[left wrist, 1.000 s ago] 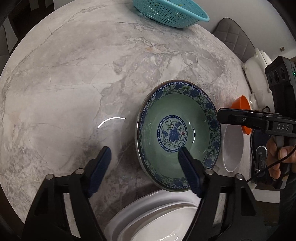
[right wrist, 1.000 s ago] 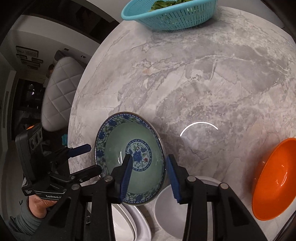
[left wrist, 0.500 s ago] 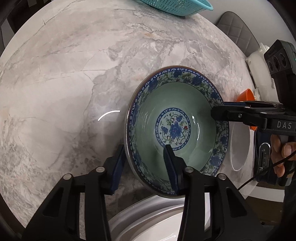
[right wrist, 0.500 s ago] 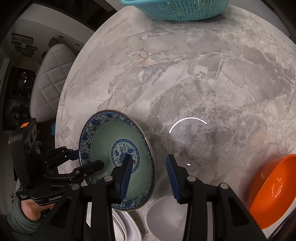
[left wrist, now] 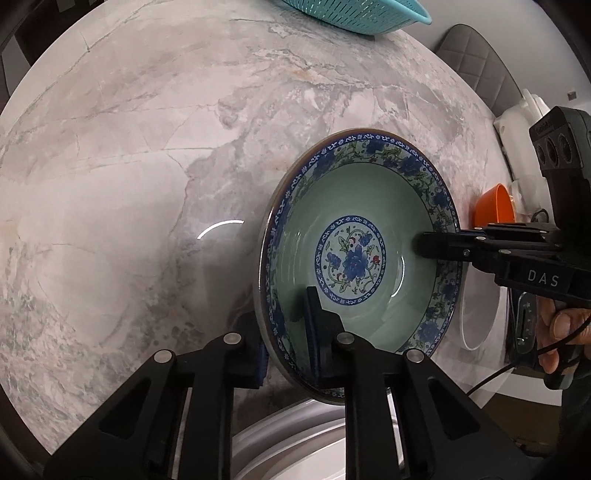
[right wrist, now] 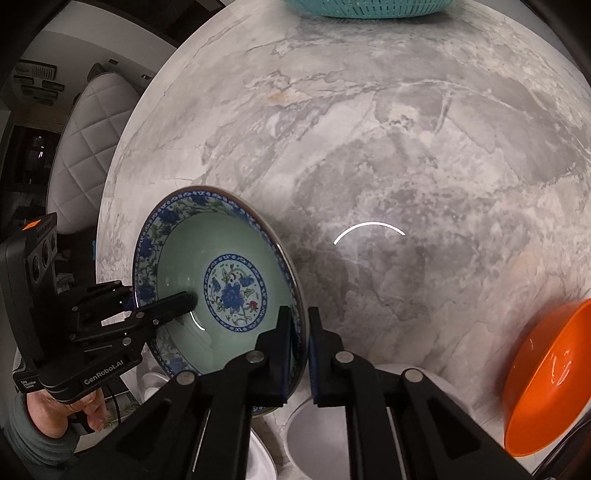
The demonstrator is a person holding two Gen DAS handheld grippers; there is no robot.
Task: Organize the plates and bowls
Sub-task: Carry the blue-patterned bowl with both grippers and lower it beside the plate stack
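Note:
A blue-and-green floral bowl (left wrist: pixel 354 229) (right wrist: pixel 192 236) is held above the grey marble table. My left gripper (left wrist: pixel 286 332) is shut on its near-left rim, one finger inside and one outside. My right gripper (right wrist: pixel 300 339) is shut on the bowl's opposite rim; it shows in the left wrist view (left wrist: pixel 439 245) reaching in from the right. A white plate stack (left wrist: pixel 314 443) lies below the bowl. A white bowl (right wrist: pixel 317 439) sits below my right gripper. An orange bowl (right wrist: pixel 550 380) stands at the right.
A teal colander (left wrist: pixel 354 14) (right wrist: pixel 369 7) stands at the table's far edge. Grey quilted chairs (right wrist: pixel 88 140) stand beside the table. A white appliance (left wrist: pixel 524 122) stands past the table's right edge.
Both grippers have closed on opposite rims of the floral bowl. The left went from wide open to shut; the right narrowed onto the rim. The bowl now looks closer.

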